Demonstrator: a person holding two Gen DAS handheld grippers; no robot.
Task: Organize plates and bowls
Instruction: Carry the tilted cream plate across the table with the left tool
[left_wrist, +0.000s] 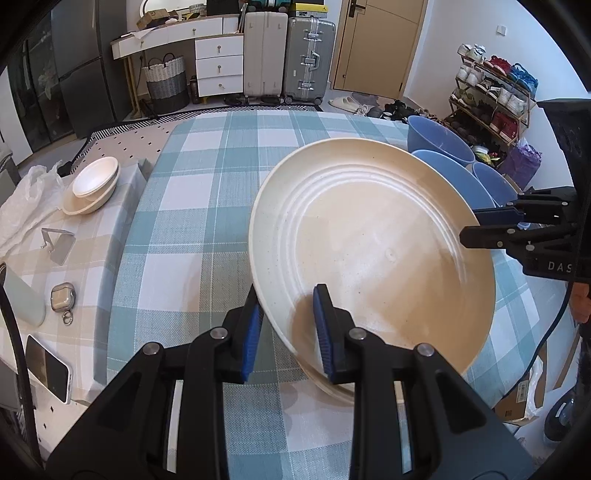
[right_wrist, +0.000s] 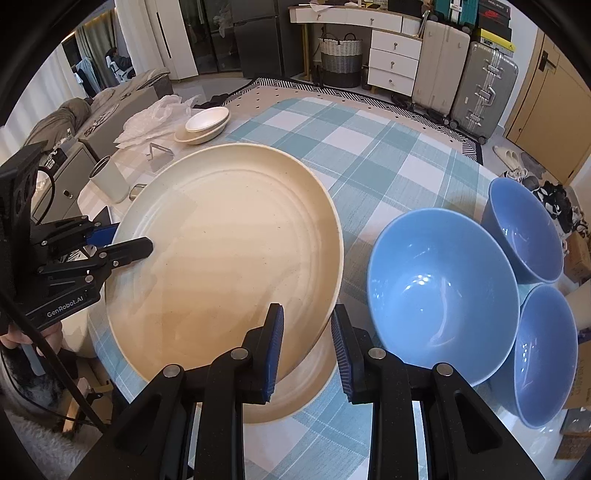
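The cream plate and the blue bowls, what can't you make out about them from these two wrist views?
- Cream plate: underside and what lies beneath it, hidden by the plate itself in both views.
- Blue bowls: left wrist view, mostly behind the plate's rim.
- Nearest blue bowl: right wrist view, lower part lost at the dark fisheye edge.
- Stacked white bowls: count too small to tell.

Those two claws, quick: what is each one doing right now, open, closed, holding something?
Left claw: closed on the rim of the big cream plate.
Right claw: closed on the same plate's opposite rim.
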